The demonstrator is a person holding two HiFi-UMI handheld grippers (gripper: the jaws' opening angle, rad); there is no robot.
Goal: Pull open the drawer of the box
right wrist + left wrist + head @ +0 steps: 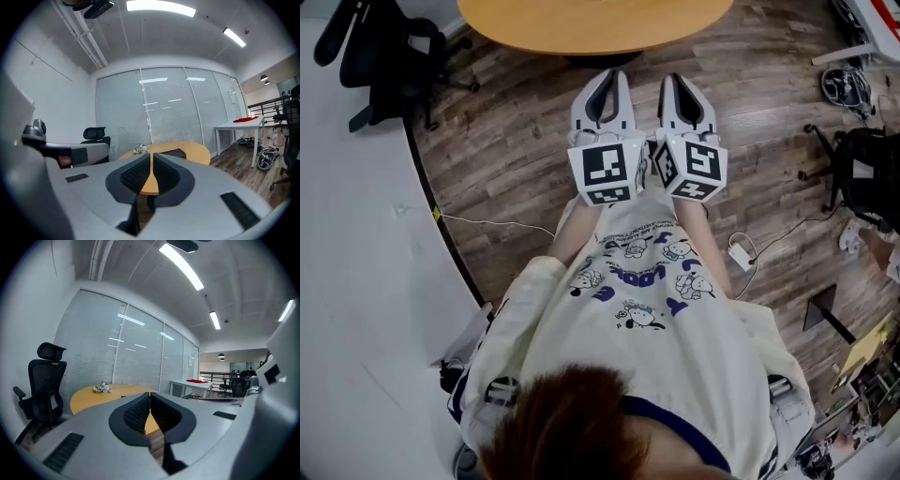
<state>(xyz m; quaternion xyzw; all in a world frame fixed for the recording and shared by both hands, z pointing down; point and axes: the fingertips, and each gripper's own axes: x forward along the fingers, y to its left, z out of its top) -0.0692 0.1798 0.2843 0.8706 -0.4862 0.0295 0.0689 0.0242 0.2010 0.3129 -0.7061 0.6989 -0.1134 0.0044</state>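
The left gripper [607,77] and right gripper [678,81] sit side by side, close together. A round table [591,23] stands straight ahead of both. On it, a box [174,153] lies slightly right of the right gripper's line, with a small bunch of flowers [140,149] to its left. An office chair [384,52] stands left of the left gripper, beside the table. A second table [236,124] stands far right.

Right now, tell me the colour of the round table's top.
Light orange-tan wood; the table top shows best in the head view.
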